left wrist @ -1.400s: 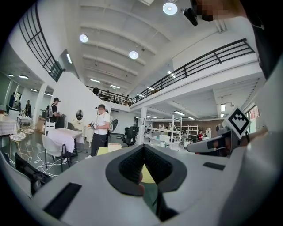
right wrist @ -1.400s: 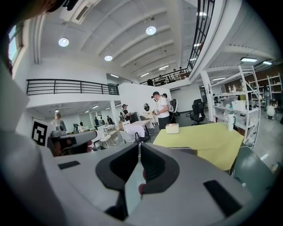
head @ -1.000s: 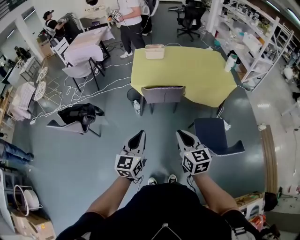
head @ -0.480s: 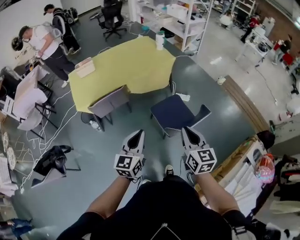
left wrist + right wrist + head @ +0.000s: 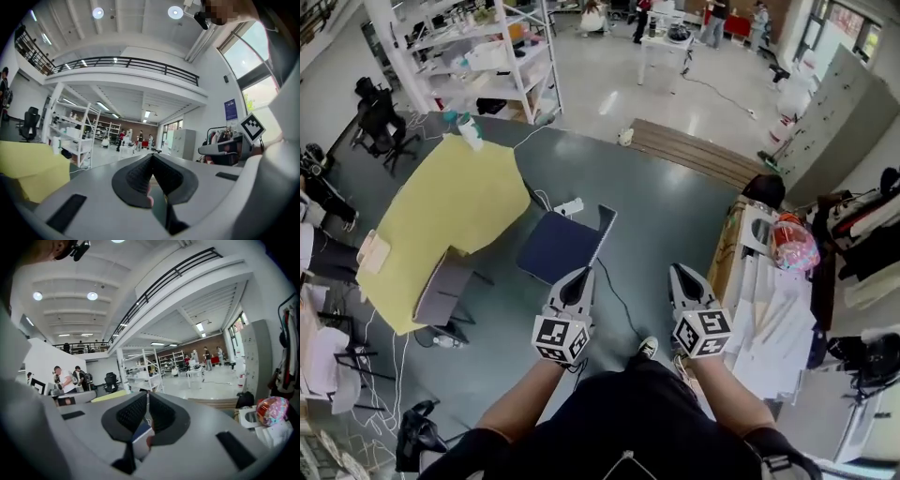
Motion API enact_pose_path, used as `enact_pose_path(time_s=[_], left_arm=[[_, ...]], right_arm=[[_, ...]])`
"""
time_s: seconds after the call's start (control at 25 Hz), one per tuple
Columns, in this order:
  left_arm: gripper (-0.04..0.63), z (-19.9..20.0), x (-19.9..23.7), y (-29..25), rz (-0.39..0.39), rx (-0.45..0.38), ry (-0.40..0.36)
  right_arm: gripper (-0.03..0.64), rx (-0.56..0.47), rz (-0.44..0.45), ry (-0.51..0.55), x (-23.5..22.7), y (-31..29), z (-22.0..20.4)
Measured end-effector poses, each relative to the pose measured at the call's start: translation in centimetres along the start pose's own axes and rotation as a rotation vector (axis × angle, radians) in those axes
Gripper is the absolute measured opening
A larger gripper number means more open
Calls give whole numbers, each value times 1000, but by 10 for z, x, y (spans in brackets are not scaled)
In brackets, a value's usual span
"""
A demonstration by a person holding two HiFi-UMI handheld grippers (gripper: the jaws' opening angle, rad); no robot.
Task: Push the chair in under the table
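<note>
Our left tool [image 5: 581, 276] and right tool [image 5: 679, 274] have their jaws together, holding nothing. The blue chair [image 5: 558, 246] stands just ahead of the left tool. We should meet its backrest squarely and push toward the yellow tabletop [image 5: 450, 202] beyond.

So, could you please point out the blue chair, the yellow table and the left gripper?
blue chair [image 5: 559, 247], head view, the middle of its seat.
yellow table [image 5: 455, 202], head view, a bare part of its top.
left gripper [image 5: 583, 274], head view, the tips of its shut jaws.
</note>
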State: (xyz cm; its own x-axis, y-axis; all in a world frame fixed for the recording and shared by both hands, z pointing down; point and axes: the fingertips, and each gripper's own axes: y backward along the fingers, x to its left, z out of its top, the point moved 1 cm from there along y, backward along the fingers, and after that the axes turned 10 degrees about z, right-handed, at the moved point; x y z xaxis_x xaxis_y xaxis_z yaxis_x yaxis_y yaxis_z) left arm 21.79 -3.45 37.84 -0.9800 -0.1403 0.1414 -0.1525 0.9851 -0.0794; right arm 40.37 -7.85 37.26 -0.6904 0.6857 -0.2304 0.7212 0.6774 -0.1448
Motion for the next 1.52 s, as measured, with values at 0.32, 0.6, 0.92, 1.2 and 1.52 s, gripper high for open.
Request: enact_pose_path(time_s=[0.32,0.6,0.92,1.2,1.52], left_arm=[[10,-13,-92,-93,-140,36,-26],[9,-14,-123,-164,-145,36,-36],[9,-19,-157,-221,-140,24,-48],[9,-25,-151,-239,-118,59,-49],[9,-24,-146,-280,-146,70,-52]], right_arm=[[28,-60,-155,-65,-121,45,5],[26,-94,-180,-67,-195,40,18],[28,-63,-149,-78,-250,29,14],[28,-52,-140,-101,-269,13,16],[28,-49,-189,-112,-296,-1,21]])
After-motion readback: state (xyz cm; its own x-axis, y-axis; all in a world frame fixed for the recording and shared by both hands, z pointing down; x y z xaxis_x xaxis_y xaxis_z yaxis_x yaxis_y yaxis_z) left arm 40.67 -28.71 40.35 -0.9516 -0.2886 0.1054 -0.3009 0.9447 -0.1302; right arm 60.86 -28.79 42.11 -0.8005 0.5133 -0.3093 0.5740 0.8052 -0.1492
